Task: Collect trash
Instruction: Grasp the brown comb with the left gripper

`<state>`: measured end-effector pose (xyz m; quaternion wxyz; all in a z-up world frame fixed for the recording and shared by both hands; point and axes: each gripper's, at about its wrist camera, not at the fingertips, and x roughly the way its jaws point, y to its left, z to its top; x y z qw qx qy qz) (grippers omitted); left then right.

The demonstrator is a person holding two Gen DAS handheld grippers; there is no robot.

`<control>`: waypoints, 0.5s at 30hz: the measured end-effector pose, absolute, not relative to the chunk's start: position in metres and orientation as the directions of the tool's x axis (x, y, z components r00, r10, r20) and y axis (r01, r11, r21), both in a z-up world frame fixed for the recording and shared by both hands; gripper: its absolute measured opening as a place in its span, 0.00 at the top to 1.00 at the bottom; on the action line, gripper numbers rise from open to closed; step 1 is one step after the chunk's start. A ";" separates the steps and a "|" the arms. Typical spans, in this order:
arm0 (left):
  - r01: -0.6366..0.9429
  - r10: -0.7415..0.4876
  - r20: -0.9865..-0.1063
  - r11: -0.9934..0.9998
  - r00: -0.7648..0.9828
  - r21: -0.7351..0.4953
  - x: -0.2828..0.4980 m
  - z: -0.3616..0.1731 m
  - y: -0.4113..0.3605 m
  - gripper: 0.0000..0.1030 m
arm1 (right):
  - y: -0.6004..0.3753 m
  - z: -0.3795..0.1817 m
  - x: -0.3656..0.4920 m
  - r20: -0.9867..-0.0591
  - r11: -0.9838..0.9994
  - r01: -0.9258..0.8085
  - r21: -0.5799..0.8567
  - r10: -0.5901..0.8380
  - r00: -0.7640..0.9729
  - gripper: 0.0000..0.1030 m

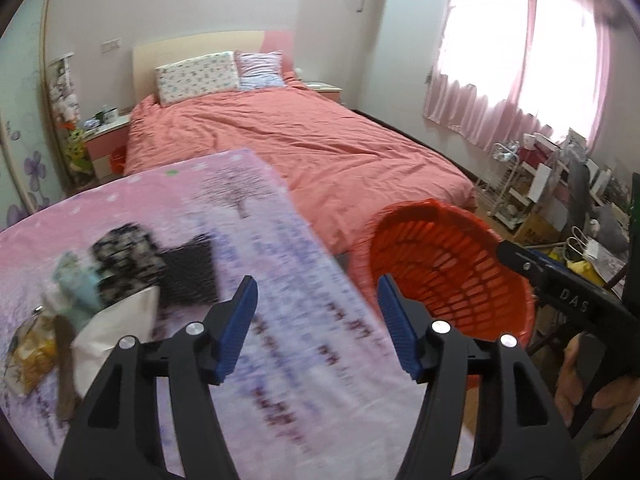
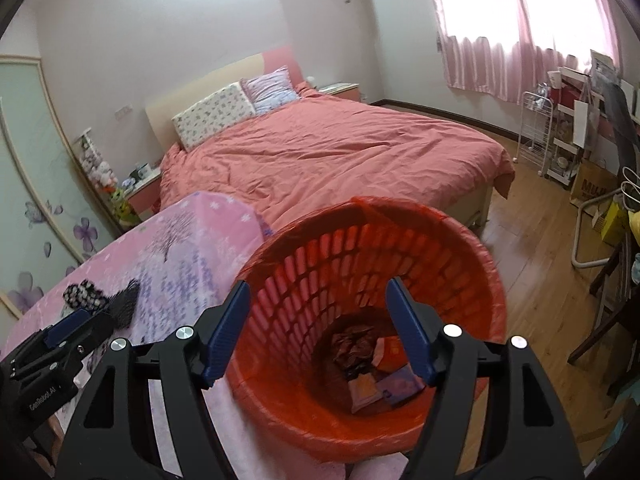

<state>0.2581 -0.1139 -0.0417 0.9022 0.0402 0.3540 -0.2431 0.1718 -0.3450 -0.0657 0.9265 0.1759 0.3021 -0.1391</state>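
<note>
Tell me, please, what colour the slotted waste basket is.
The basket is orange-red; the right wrist view shows it best.

Open basket mouth (image 2: 476, 240), trash clutter (image 1: 120, 276) across the tablecloth's (image 1: 280, 320) left.

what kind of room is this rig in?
A home bedroom, most likely: a bed with a salmon duvet and two pillows, a bedside table, and pink curtains over the window.
</note>
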 end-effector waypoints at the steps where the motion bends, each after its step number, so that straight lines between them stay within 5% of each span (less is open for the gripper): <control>1: 0.458 -0.400 -0.660 0.884 0.636 -0.094 0.259 -0.042 -0.108 0.40 | -0.340 -0.066 0.172 -0.611 0.903 0.357 0.239 -0.146 0.778 0.32; 15: 0.140 -0.139 -0.709 0.988 0.692 -0.057 0.252 -0.070 0.056 0.39 | -0.256 -0.080 0.180 -0.646 0.964 0.208 0.165 -0.053 0.761 0.32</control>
